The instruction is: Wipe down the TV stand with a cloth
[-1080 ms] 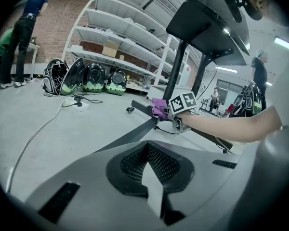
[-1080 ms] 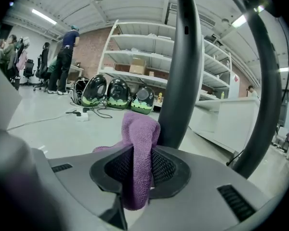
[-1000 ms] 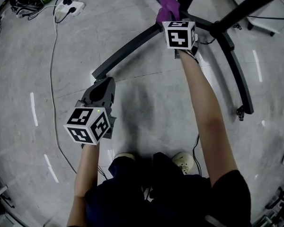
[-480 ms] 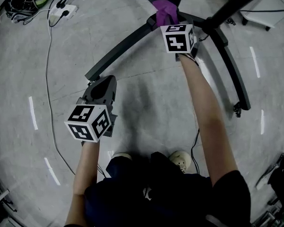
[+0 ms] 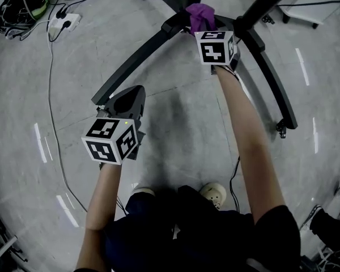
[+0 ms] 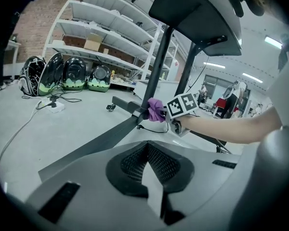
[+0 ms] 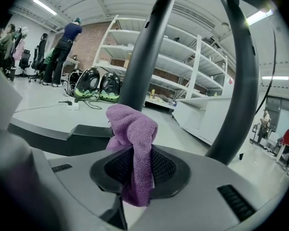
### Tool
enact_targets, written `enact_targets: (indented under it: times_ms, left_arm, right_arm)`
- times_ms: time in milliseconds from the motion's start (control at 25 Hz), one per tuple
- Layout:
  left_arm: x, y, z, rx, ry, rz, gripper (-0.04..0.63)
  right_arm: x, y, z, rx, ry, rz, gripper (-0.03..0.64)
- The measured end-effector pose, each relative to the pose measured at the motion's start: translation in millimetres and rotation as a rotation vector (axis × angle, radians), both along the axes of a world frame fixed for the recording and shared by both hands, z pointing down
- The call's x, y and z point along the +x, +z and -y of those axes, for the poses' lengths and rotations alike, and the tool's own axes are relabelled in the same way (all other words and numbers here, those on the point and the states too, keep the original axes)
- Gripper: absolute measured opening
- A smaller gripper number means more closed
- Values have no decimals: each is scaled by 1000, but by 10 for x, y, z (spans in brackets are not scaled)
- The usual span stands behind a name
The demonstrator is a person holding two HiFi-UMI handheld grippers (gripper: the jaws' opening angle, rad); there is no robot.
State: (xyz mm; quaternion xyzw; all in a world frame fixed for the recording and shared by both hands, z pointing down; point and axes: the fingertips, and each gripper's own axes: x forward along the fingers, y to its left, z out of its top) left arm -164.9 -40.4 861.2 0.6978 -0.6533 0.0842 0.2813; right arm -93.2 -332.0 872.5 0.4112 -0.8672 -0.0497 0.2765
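Right gripper reaches to the far centre, where the TV stand has its black base legs meeting under the two uprights. Its jaws are pinched on the purple cloth. In the right gripper view the cloth is bunched between the pads, with a wad sticking out in front and a tail drooping below the jaws. The wad sits at the leg junction, touching or just above it; I can't tell which. Left gripper hangs near left over the bare floor, close to the near end of the left leg, with its jaws pressed together on nothing. The cloth looks like terry or microfibre: soft, light, limp, no shape of its own. It would fold and drag rather than slide stiffly. The current hold through the bunched middle seems right, since it leaves a fabric pad forward for contact. A hold nearer an edge would likely let it pull free on the leg's corners. The stand reads as stiff painted metal, heavy, smooth and hard-edged. It has castors at the leg ends, so it may roll under a firm push. The free gripper could steady a leg. Power strip and cable lie far left, well apart.
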Motion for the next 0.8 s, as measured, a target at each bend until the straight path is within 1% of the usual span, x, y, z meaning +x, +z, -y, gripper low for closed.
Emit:
enact_targets:
  times_ms: [200, 320, 400, 520, 640, 800]
  left_arm:
    - [230, -18, 380, 3, 83, 34, 6]
    - [335, -53, 598, 13, 112, 34, 6]
    - [426, -80, 712, 18, 135, 37, 6]
    - [560, -106, 817, 20, 168, 47, 6]
    - [644, -95, 868, 13, 185, 49, 6]
    - [724, -76, 900, 8, 203, 54, 6]
  right_arm:
    - [-10, 64, 151, -23, 16, 2, 101]
    - [-57, 96, 235, -27, 6, -16, 100]
    - [-33, 110, 289, -47, 9, 5, 100]
    - [48, 105, 345, -63, 24, 32, 100]
    - [174, 103, 399, -35, 42, 7, 100]
    - [434, 98, 487, -15, 104, 1, 100]
